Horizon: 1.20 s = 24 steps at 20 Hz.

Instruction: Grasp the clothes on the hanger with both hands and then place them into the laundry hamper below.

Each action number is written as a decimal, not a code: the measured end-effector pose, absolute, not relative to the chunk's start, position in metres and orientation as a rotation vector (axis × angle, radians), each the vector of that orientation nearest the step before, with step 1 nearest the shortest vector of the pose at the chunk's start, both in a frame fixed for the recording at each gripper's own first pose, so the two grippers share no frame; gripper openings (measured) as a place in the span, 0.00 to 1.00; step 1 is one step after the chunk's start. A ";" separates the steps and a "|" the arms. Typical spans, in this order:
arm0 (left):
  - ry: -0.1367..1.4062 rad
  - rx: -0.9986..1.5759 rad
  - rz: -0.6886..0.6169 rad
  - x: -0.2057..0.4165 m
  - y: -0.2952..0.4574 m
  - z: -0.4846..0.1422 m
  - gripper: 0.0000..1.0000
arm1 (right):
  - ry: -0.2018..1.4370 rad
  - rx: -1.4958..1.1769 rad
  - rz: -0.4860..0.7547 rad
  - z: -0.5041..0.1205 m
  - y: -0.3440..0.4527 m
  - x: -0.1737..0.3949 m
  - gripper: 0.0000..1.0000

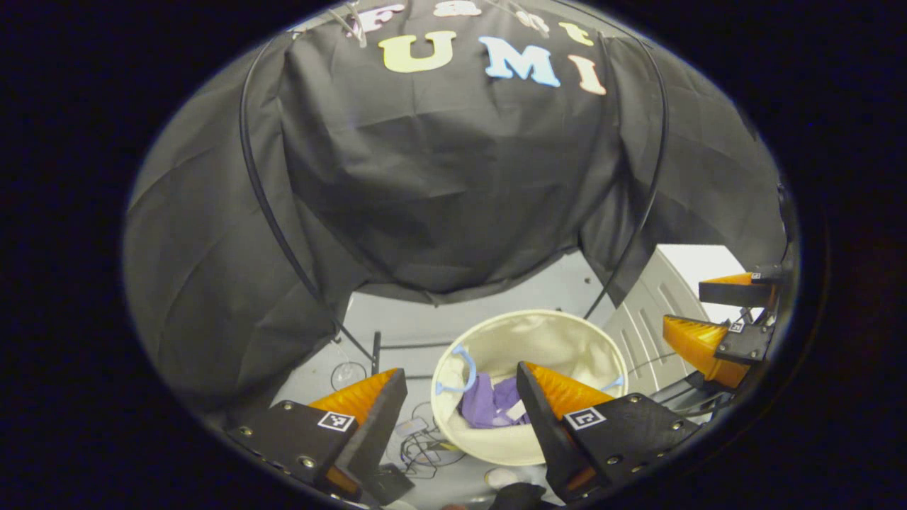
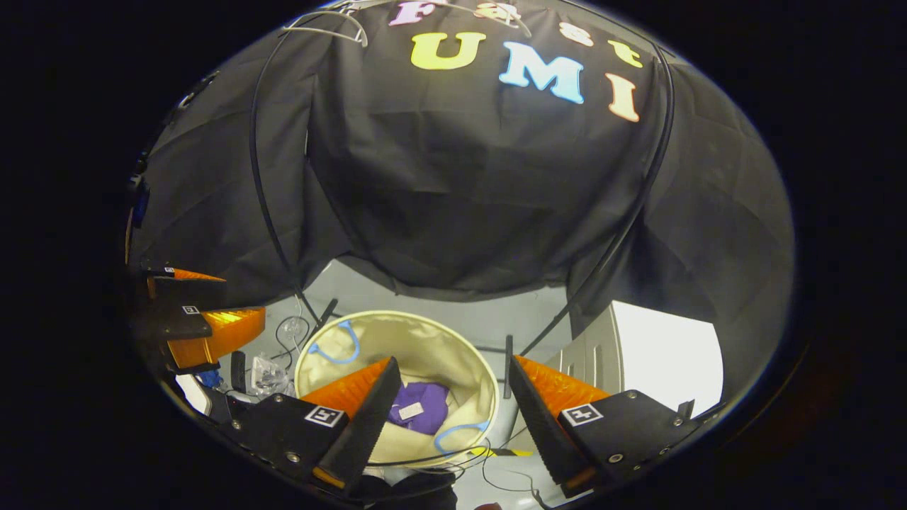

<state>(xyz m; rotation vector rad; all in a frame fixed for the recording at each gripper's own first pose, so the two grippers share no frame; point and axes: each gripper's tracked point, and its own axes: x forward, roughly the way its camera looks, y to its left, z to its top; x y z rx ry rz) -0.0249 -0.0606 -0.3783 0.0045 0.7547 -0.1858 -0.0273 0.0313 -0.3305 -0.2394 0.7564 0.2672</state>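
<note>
A round cream laundry hamper [image 1: 545,336] with blue handles stands on the floor below both grippers. Purple clothes [image 1: 485,407] lie crumpled at its bottom. My left gripper [image 1: 460,368] hangs open above the hamper's near rim, with nothing between its fingers. My right gripper [image 1: 719,315] shows at the right edge of the left gripper view, also open. In the right gripper view, the right gripper [image 2: 451,361] is open over the hamper [image 2: 425,340] and the purple clothes [image 2: 421,409]. The left gripper [image 2: 212,301] is open at the far left. A bare white hanger [image 2: 329,25] hangs at the top.
Thin black rack poles [image 1: 266,205] curve down each side of the booth wall to feet by the hamper. Loose cables [image 1: 425,443] and small clutter [image 2: 269,372] lie on the grey floor. A white ribbed panel [image 2: 659,350] stands to the right.
</note>
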 end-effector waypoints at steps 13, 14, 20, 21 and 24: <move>0.204 -0.083 -0.009 -0.010 -0.057 -0.086 0.84 | 0.325 -0.097 0.231 -0.109 -0.032 0.002 0.96; 0.176 -0.085 0.007 -0.016 -0.058 -0.065 0.96 | 0.297 -0.093 0.229 -0.094 -0.041 0.002 0.96; 0.071 -0.067 0.041 -0.045 -0.068 0.037 0.96 | 0.151 -0.046 0.185 -0.012 -0.089 -0.015 0.95; 0.053 -0.064 0.046 -0.050 -0.068 0.050 0.96 | 0.135 -0.034 0.176 -0.003 -0.094 -0.016 0.95; 0.009 -0.051 0.066 -0.065 -0.068 0.081 0.96 | 0.099 -0.019 0.153 0.011 -0.109 -0.022 0.95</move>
